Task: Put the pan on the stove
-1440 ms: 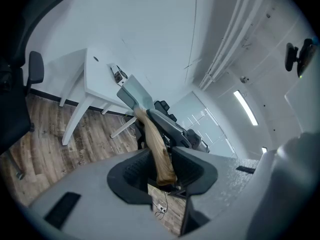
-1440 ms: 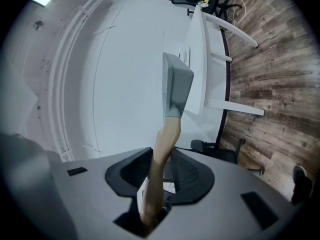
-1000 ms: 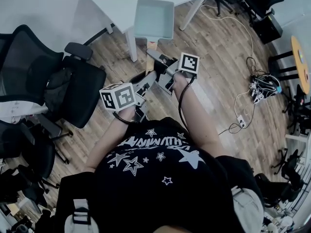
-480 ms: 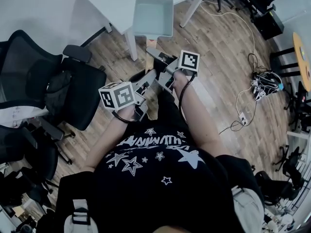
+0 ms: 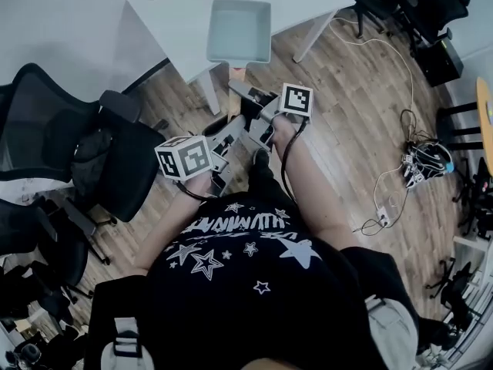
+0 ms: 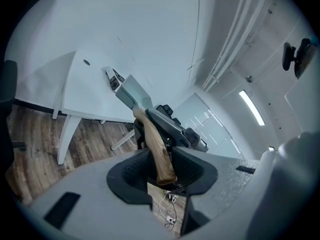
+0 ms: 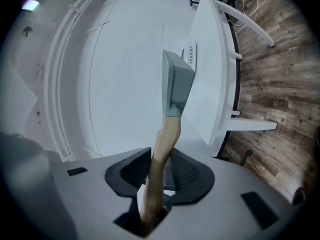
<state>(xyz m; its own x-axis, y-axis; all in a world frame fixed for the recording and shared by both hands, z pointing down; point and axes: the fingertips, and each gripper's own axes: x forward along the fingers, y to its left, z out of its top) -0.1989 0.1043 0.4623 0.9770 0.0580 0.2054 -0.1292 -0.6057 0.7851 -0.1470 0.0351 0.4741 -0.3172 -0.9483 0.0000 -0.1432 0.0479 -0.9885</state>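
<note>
Nearest the person, the left claw (image 6: 164, 168) is clamped on the end of a wooden handle (image 5: 237, 75). Just ahead of it, the right claw (image 7: 159, 176) grips the same handle. Beyond them the square grey pan (image 5: 240, 31) is held in the air at the near edge of a white surface (image 5: 185, 10).

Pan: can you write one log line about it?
pan: held up near white table | left gripper: shut on handle | right gripper: shut on handle | stove: not seen
</note>
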